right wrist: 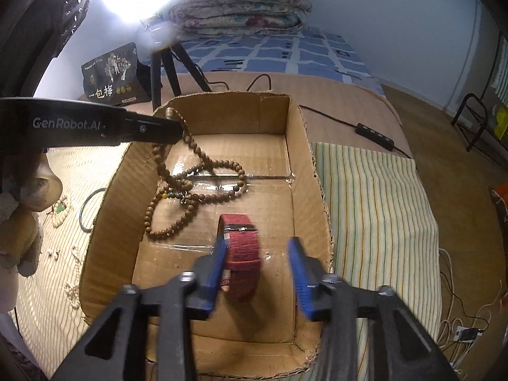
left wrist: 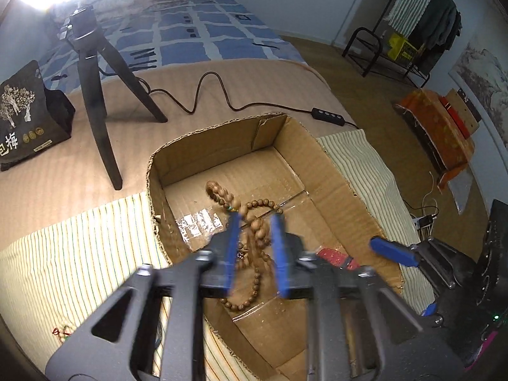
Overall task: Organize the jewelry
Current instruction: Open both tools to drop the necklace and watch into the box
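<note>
Left wrist view: the left gripper (left wrist: 256, 235) pointed steeply down into the box (left wrist: 219, 146), its jaws narrowly parted with the beads (left wrist: 254, 222) running between them. No blue pad visibly pressed on the strand, which looked loose, most of it already lying on the box floor. Part of it looped up toward 11 o'clock and the rest trailed back toward 6 o'clock under the gripper. The right gripper (left wrist: 392, 250) showed only as one blue finger at 3 o'clock, over the box's near corner, with a sliver of the red band (left wrist: 333, 255) beside it.

Right wrist view: the right gripper (right wrist: 258, 260) stood with jaws wide; the band (right wrist: 241, 254) sat on edge on the box floor against the left pad, clear of the right one, so it did not look gripped. The beads (right wrist: 197, 187) sprawled at 11 o'clock, one end rising to the left gripper (right wrist: 152, 128). More pale beads (right wrist: 63, 212) lay on the striped cloth (right wrist: 365, 206) outside the box at 9 o'clock.

Judged from this, the beads are light, limp and hard-surfaced; they would slide and sag, so a pinch across a bunched part should hold best. The band seems soft, woven and light, springy as a loop; its flat side offers the surest grip.
</note>
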{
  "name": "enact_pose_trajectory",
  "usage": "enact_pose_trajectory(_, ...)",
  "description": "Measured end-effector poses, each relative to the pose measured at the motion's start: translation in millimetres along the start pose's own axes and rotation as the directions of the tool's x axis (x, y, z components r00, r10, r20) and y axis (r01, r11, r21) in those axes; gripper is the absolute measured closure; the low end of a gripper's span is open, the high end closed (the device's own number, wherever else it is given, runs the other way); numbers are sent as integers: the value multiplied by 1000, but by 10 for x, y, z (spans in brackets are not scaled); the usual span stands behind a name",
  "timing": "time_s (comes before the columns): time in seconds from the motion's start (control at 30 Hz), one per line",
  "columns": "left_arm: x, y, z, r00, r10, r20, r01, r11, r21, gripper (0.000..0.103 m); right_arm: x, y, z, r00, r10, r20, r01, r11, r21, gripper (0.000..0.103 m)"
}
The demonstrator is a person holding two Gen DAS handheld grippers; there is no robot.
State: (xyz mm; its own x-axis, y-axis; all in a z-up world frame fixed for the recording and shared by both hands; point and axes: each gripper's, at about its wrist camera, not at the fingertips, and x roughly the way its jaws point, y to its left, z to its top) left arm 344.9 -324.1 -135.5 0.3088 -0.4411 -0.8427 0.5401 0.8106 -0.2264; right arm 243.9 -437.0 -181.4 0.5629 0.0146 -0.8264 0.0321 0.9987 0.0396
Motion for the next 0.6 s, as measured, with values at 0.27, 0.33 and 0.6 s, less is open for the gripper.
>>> enact_pose_trajectory(0.27,-155,37,-19,1000,-1,8,1,1000,1,59,-184,-6,-3,999,-8,34,7,1000,18,24)
enact_pose_trajectory(0.33,-231,77,-34,1000,1,15,-1,1000,-3,59,-238,-23,-10,999,-5,45,3,1000,31,22)
enact_pose_trajectory(0.6,-644,242,-161,996,51,68,-52,998,23,59,-483,-28,-41,995,29,96,-37,996,82,13)
